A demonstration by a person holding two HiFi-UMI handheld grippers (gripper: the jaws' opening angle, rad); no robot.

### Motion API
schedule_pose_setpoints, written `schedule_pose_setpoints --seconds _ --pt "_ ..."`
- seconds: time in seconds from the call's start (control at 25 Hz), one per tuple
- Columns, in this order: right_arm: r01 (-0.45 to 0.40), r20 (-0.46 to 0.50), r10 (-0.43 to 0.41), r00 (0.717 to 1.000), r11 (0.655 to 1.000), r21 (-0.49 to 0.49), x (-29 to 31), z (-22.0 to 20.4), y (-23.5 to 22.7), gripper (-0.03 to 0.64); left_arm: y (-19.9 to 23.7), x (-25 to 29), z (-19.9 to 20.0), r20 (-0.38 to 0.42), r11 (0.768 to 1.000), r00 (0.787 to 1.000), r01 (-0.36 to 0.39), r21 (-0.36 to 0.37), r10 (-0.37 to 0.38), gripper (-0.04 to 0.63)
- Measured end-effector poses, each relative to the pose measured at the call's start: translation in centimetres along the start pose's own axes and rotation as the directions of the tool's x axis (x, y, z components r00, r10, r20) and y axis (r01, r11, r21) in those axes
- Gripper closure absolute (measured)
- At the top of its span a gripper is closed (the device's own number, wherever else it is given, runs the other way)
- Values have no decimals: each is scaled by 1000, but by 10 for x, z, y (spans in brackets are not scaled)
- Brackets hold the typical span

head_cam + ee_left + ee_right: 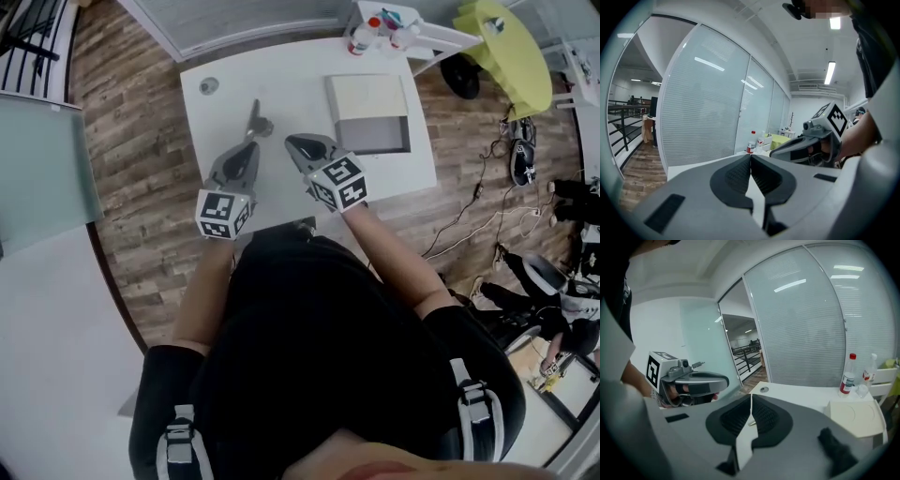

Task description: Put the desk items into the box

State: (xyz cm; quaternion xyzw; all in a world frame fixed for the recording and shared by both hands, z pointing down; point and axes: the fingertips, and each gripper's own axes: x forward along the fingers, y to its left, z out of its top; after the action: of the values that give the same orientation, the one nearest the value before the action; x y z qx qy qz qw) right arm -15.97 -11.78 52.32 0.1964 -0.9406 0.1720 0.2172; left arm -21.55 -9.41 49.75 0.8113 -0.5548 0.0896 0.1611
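Note:
A white desk [281, 80] carries a box [368, 112] at its right side, with a beige lid and a grey open part. A small dark desk item [258, 120] lies left of the box, just beyond both gripper tips. My left gripper [252, 144] hovers over the desk's near middle, its jaws shut with nothing between them [751, 157]. My right gripper [290, 141] sits beside it on the right, also shut and empty [751, 398]. Each gripper appears in the other's view: the right gripper [811, 140] and the left gripper [693, 380]. The box [855, 416] is to the right in the right gripper view.
A round cable hole [208, 85] marks the desk's far left corner. Bottles [375, 33] stand on a white stand behind the desk, next to a yellow-green chair [511, 47]. Glass partition walls [806, 319] enclose the far side. Cables [469, 216] trail over the wooden floor at the right.

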Motion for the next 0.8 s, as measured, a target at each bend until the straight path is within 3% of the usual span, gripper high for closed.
schedule_pose_setpoints --seconds 0.4,0.68,0.8 --pt "65 -123 -45 991 984 164 90 -47 -35 598 64 34 -52 -53 999 998 31 12 -30 583" --pt "120 -212 -53 976 941 317 127 -81 -62 597 86 65 -72 -65 999 997 47 5 -47 583" --pt "152 -228 -70 971 918 366 141 -92 -71 547 95 76 -82 -70 999 996 51 17 -50 583"
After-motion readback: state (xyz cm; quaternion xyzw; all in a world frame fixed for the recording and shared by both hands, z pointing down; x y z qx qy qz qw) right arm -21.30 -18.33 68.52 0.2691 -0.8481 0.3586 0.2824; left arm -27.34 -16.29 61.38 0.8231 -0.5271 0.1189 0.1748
